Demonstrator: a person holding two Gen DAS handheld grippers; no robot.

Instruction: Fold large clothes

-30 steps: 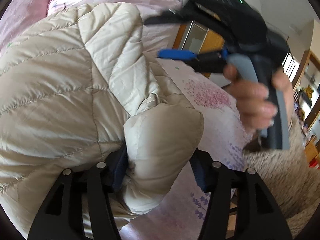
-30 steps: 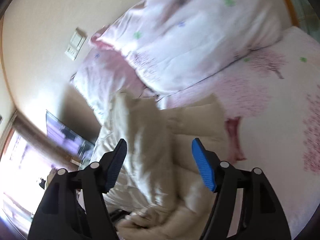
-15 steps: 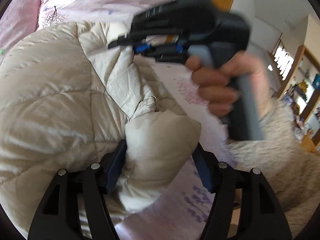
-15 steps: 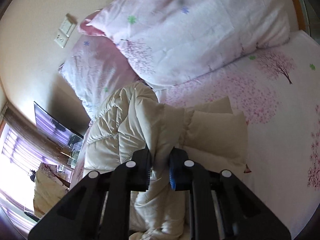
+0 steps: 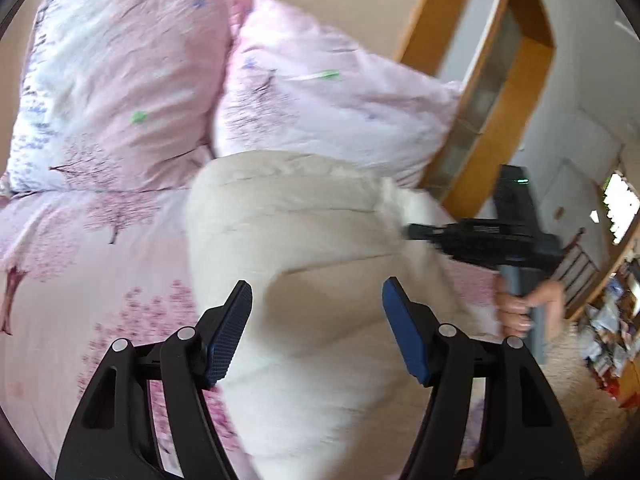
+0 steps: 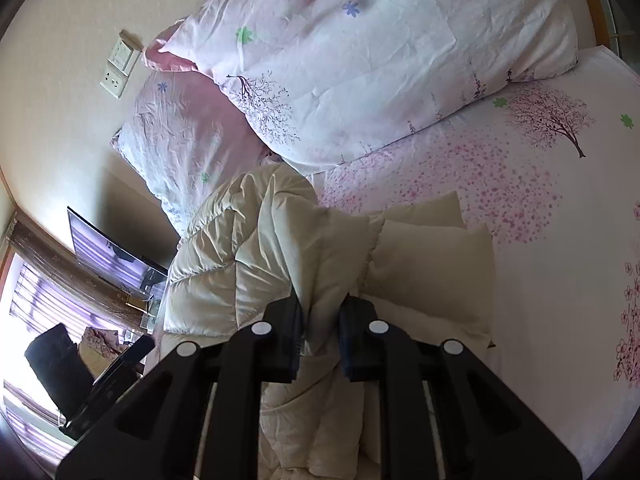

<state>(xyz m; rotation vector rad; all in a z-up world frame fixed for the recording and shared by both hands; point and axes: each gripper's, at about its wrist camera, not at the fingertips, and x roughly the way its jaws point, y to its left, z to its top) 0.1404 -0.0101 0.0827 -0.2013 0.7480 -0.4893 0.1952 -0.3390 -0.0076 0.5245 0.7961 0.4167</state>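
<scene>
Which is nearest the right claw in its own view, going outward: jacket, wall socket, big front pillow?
1. Jacket: pinched in the right claw.
2. Front pillow: beyond the jacket, upper middle.
3. Wall socket: on the wall behind the pillows, upper left.

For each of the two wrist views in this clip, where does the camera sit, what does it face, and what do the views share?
Left wrist: behind the left gripper, whose jaws stand open, facing the cream puffer jacket and pillows; the right gripper and the person's hand show.
Right wrist: behind the right gripper, shut on a jacket fold, facing the bed sheet.
Shared: jacket, pillows, sheet.
</scene>
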